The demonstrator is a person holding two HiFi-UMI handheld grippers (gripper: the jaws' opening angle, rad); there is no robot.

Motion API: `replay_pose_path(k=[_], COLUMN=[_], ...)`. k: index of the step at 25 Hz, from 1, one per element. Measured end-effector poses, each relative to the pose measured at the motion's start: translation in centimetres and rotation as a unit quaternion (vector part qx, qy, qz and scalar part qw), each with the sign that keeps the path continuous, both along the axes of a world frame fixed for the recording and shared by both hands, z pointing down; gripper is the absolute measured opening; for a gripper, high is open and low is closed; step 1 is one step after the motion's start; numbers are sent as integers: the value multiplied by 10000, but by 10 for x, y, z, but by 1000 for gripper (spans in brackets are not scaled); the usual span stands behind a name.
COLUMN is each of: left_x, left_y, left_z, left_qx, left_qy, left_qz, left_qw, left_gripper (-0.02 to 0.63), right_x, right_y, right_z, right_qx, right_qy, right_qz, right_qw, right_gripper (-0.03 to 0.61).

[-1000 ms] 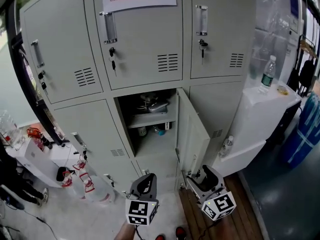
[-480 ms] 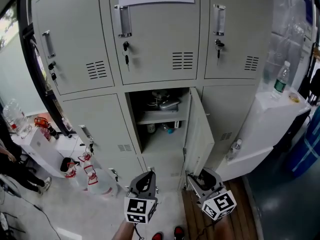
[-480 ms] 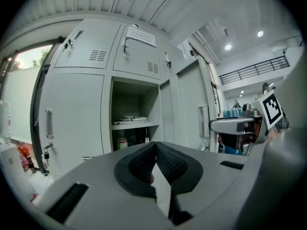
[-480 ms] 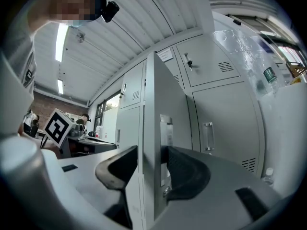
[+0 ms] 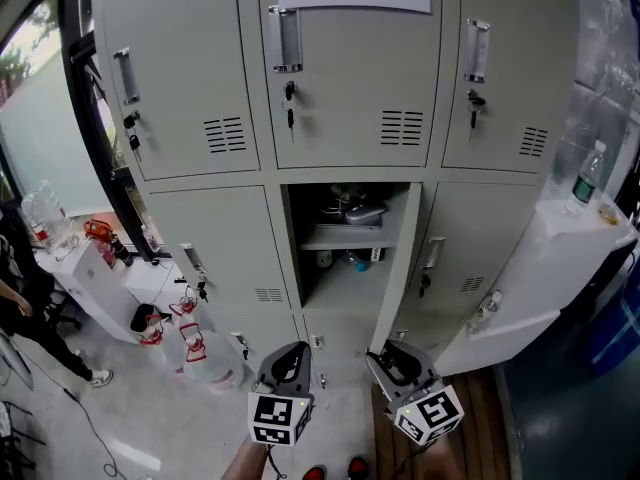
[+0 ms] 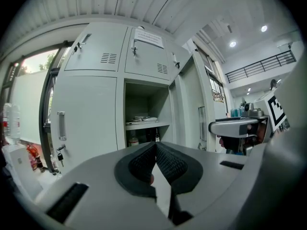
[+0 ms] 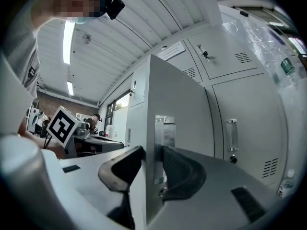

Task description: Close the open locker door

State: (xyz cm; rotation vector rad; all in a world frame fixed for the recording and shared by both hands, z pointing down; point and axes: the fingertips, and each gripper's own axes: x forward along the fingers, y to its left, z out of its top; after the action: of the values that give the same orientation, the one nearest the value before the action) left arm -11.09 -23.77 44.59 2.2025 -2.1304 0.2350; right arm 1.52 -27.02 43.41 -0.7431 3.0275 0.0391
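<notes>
right gripper (image 7: 152,151) fingers just closed onto flat grey metal locker door (image 7: 178,104) | left gripper (image 6: 156,145) ribbed fingers shut

Even, bright light fills every view. Daylight enters through the window (image 5: 40,33) at ten o'clock in the head view. A ceiling strip lamp (image 7: 68,36) glares at ten o'clock in the right gripper view, spotlights (image 6: 232,44) at two o'clock in the left gripper view. Beside the locker door (image 5: 397,258), the compartment (image 5: 340,268) is shadowed. Fisheye bending curves straight edges toward black corners. The left gripper (image 6: 156,145) and right gripper (image 7: 151,151) look soft.
</notes>
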Motion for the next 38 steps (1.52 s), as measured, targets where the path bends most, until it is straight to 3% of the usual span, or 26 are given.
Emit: replay_pose_path(k=[16, 38], left_x=[-62, -128], left_y=[2, -31], left_z=[3, 6], left_qx=[22, 47], left_qy=[44, -18], left_qz=[-526, -697], left_qw=[9986, 9976], left_gripper=[21, 21], right_x=[-64, -153], right_y=[-6, -50], right_z=[-1, -3], right_qx=[11, -25], right_qy=[-1, -11], right_qz=[-173, 104], right_qw=[9998, 9999], right_gripper=[123, 109])
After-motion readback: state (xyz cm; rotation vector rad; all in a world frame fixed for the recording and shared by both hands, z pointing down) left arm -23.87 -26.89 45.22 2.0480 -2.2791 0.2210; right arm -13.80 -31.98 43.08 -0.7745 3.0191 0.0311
